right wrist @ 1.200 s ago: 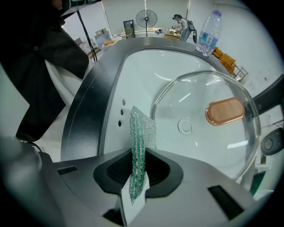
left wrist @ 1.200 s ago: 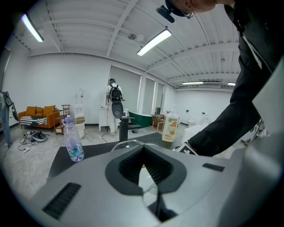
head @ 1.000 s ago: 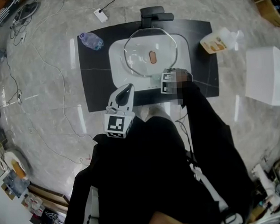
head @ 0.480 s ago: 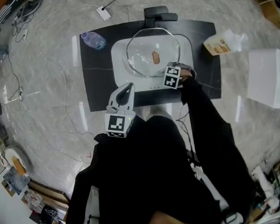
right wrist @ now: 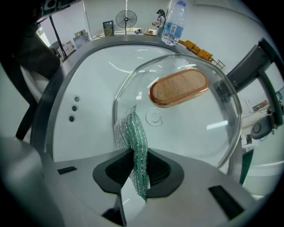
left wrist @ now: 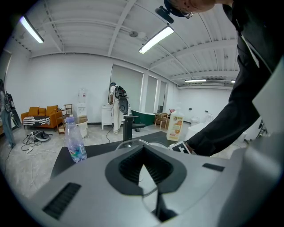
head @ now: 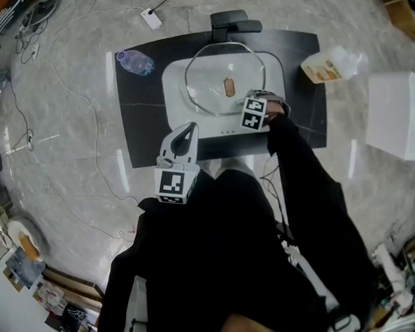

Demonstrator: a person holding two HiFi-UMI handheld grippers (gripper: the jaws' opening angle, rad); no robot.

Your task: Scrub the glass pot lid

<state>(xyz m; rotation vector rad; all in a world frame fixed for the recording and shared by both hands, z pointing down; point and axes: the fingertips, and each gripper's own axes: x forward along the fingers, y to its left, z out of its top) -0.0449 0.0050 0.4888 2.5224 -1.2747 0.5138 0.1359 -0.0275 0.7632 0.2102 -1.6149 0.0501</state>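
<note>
The jaws of your right gripper (right wrist: 135,174) clench the scrubber (right wrist: 131,135) at the near rim of the lid (right wrist: 199,119), which lies in the sink (right wrist: 88,75). Those of your left gripper (left wrist: 143,167) are closed on nothing, away from it. Nothing holds the lid, so pressing may make it slide.

There's a black counter (head: 141,117) with a white sink (head: 178,118) set in it and a black faucet (head: 230,21) at the far edge. A clear water bottle (head: 135,59) stands at the counter's far left corner, and an orange-labelled jug (head: 327,63) lies off its right corner. Marble floor all around has loose cables (head: 70,93), a white plug (head: 149,19), and a big white box (head: 398,113) off to the right.
</note>
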